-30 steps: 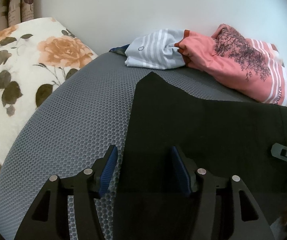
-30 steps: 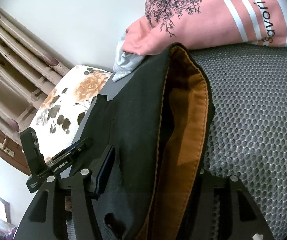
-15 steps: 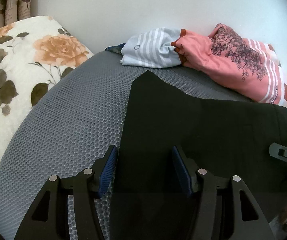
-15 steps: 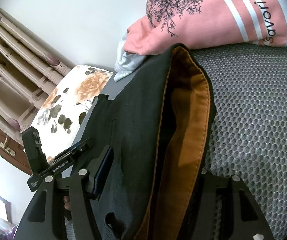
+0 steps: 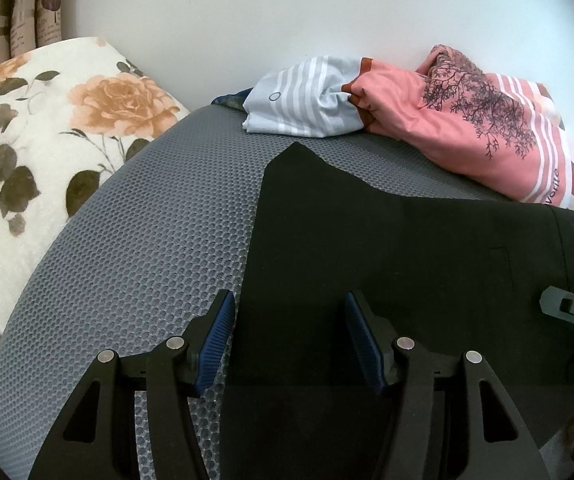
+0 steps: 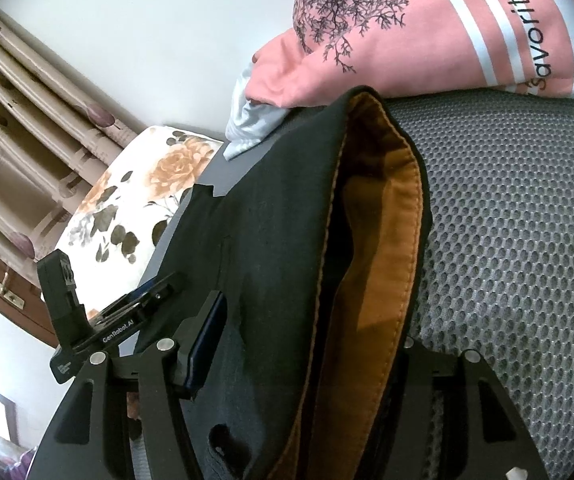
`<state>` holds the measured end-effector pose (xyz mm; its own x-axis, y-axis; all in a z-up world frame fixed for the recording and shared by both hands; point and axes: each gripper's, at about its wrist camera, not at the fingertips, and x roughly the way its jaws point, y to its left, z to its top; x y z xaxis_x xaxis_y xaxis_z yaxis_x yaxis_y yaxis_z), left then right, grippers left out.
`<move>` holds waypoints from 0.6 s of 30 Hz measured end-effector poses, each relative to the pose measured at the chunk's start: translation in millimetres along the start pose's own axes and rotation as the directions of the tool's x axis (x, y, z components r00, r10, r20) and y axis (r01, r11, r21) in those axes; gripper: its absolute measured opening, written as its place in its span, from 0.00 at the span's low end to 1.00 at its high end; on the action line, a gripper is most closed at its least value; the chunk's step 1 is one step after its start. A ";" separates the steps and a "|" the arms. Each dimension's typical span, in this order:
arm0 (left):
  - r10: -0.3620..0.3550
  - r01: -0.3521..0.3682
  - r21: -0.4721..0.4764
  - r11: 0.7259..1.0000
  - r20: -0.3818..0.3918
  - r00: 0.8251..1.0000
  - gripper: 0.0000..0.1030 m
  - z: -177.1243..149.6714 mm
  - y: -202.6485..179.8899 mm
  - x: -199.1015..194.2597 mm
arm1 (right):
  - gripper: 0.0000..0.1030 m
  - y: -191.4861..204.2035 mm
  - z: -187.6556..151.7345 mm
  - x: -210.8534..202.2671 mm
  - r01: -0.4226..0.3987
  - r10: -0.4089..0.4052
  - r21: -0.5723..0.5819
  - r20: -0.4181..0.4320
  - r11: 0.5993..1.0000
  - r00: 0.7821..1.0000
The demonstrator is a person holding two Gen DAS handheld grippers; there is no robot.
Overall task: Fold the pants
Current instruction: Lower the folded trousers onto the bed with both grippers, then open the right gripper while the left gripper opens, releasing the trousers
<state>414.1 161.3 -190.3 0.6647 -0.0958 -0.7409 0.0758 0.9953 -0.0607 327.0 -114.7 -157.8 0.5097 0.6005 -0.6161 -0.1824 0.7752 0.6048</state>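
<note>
Pants (image 6: 279,240), tan waistband lining (image 6: 383,248) right-view only

left hand-held gripper (image 5: 287,336) spread, right hand-held gripper (image 6: 307,344) spread

The pants (image 5: 387,240) lay spread on the mesh surface (image 5: 159,240), their waistband (image 6: 383,240) at the right. Behind them, against the wall (image 5: 287,12), sat a heap of clothes (image 5: 427,116) (touching the pants' far edge in the right wrist view). A blanket (image 5: 39,140) lay left of the surface.
</note>
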 end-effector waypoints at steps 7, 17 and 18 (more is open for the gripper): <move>0.000 0.000 0.001 1.000 0.001 1.000 0.58 -0.1 0.1 -0.1 | 0.74 5.5 0.8 -3.5 0.005 -0.006 -0.028 -0.028 1.000 1.000; 0.045 -0.045 0.014 0.999 0.014 0.999 0.63 0.8 -1.1 -3.1 | 0.91 30.0 -28.2 -55.4 0.281 -0.271 -0.054 0.141 0.958 0.952; 0.051 -0.051 0.017 0.999 0.016 0.999 0.63 0.8 -2.2 -3.5 | 0.91 39.1 -34.0 -62.0 0.305 -0.289 -0.071 0.174 0.950 0.941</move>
<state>412.2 159.4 -187.0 0.6798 -0.0452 -0.7320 0.0541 0.9985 -0.0115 259.7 -114.9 -113.1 0.6788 0.3072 -0.6670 -0.0780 0.9333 0.3504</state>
